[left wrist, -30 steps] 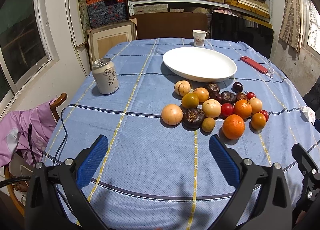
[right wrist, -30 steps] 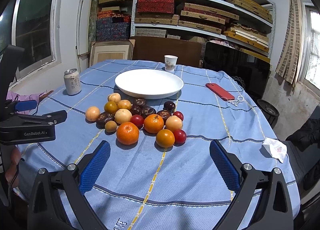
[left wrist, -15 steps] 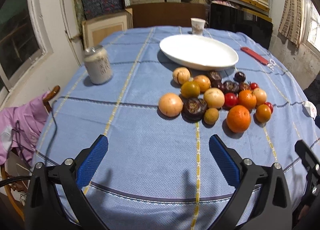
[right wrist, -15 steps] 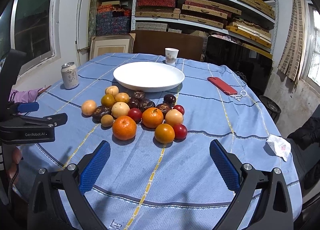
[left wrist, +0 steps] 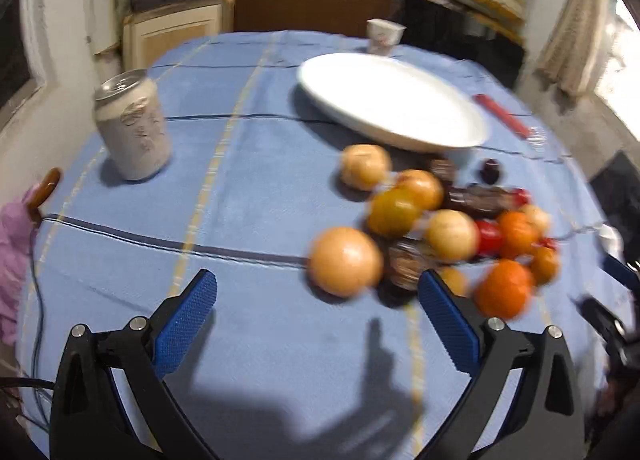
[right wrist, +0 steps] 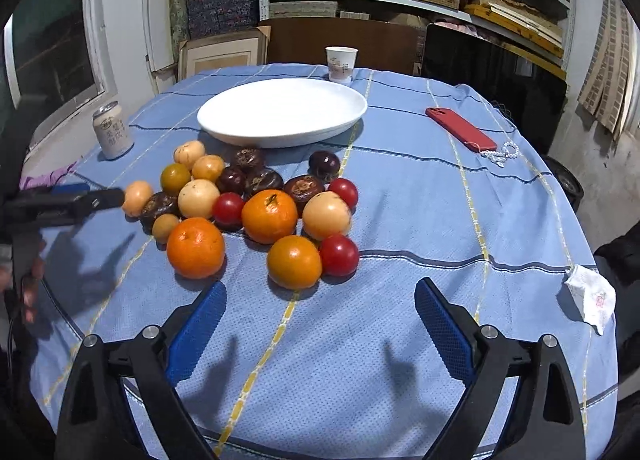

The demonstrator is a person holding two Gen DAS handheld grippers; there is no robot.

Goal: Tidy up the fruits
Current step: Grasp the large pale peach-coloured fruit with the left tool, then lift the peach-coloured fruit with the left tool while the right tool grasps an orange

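Here, the left gripper (left wrist: 316, 320) and right gripper (right wrist: 320, 316) hang with jaws spread wide and empty above a blue tablecloth (right wrist: 400, 220), where the heap of fruits (right wrist: 256, 204) lies just in front of an empty white plate (right wrist: 282, 112).

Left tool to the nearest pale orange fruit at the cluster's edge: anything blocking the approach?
Nothing visible. Open left tool faces the pale orange round fruit across bare blue striped tablecloth. The silver drink can stands well off to the left; a dark brown fruit crowds its right side.
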